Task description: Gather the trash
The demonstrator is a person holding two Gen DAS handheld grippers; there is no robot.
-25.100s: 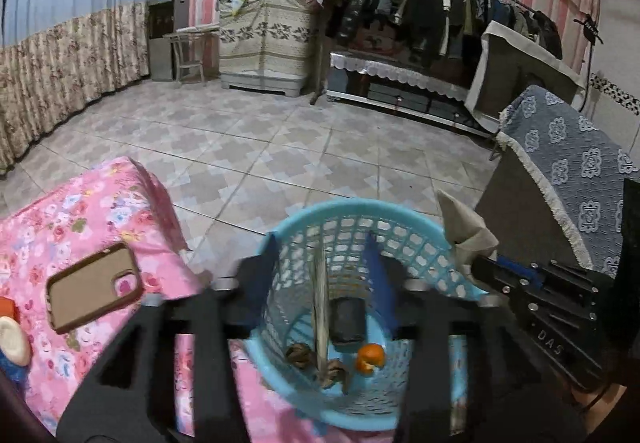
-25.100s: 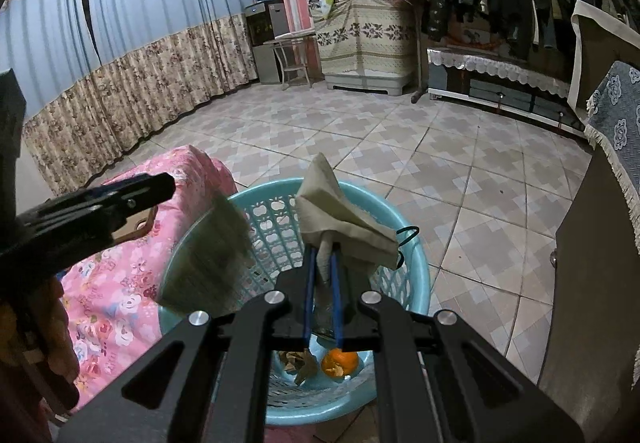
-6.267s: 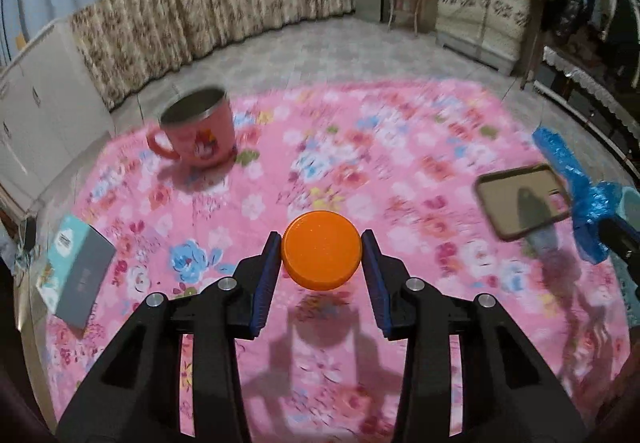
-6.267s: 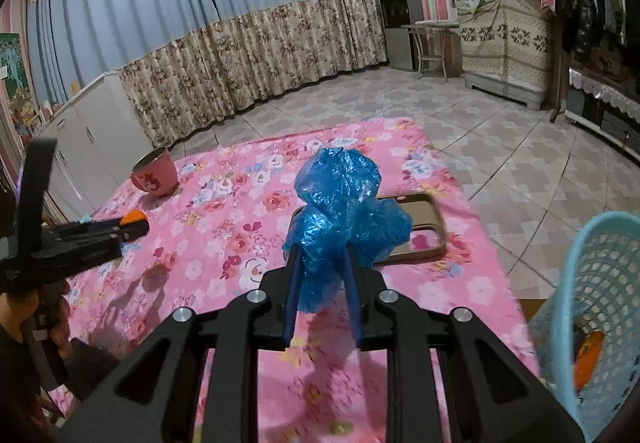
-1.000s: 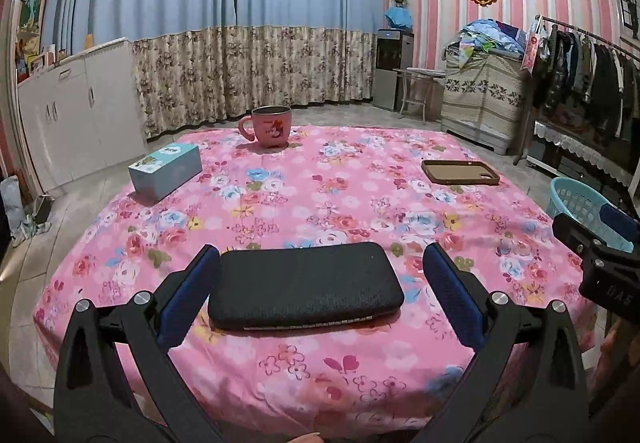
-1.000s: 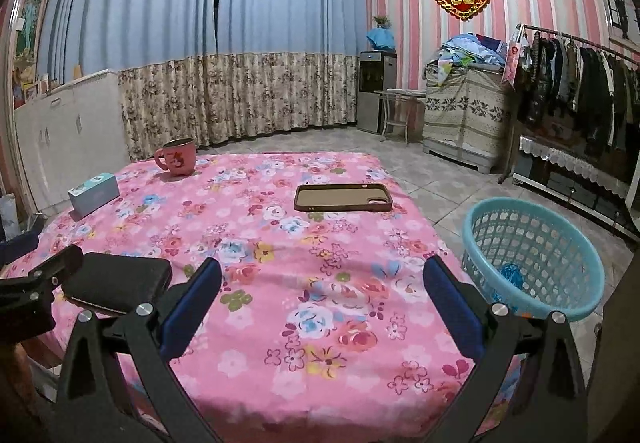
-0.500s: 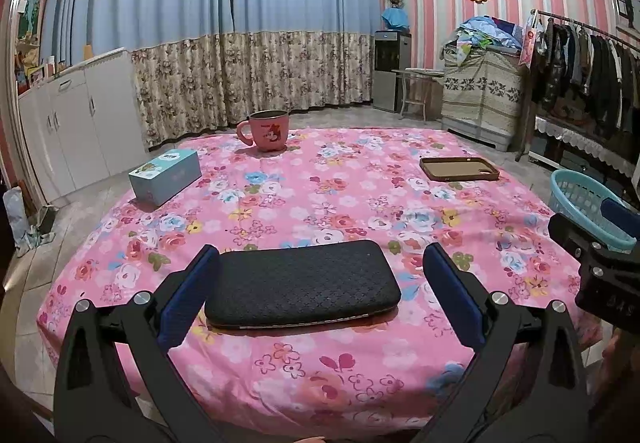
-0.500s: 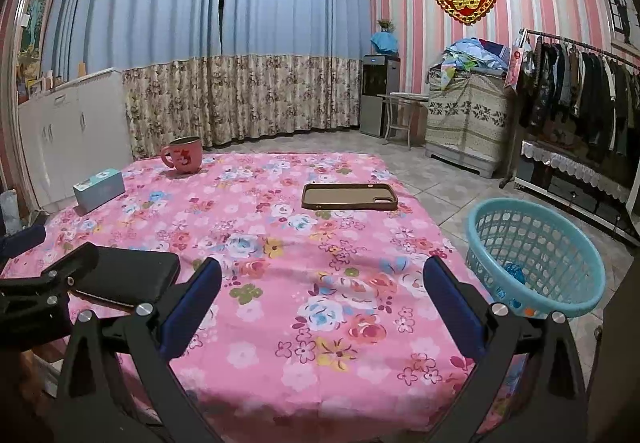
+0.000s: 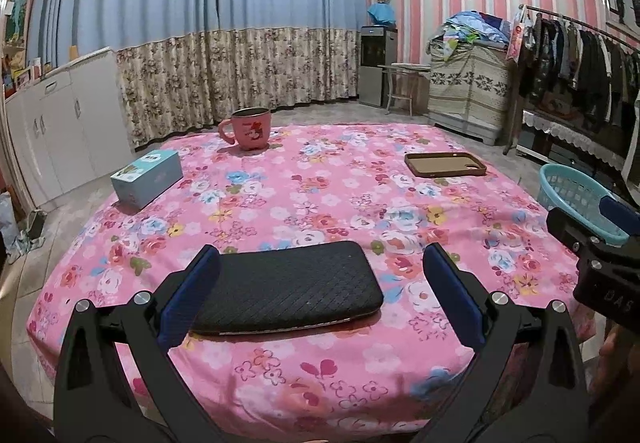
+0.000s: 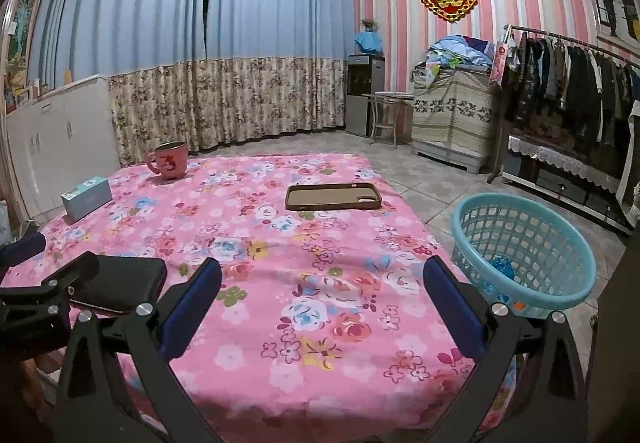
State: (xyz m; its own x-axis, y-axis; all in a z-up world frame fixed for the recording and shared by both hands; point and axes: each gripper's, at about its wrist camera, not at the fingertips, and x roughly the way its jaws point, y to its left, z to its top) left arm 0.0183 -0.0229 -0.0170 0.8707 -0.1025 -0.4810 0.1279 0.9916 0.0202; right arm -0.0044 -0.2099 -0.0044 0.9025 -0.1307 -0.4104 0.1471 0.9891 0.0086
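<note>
Both grippers, left point(image 9: 320, 295) and right point(image 10: 320, 303), now spread empty; trash gone into basket point(image 10: 560, 295), table point(image 10: 320, 363) looks cleared

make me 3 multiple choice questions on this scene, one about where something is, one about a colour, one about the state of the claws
1. Where does the basket stand?
A. on the floor, off the table's right edge
B. on the table beside the mug
C. on the white cabinet

2. What colour is the mug?
A. green
B. pink
C. white

3. How are the two claws?
A. both shut on trash
B. left shut on the black pouch, right open
C. both open and empty

Answers:
1. A: the right wrist view shows the basket on the floor tiles past the edge of the pink floral tablecloth.
2. B: the mug at the table's far left corner is pink, with a red print.
3. C: the left claw has its fingers spread wide, with the black pouch lying on the cloth in front of them, and the right claw is spread with only cloth between its fingers.
</note>
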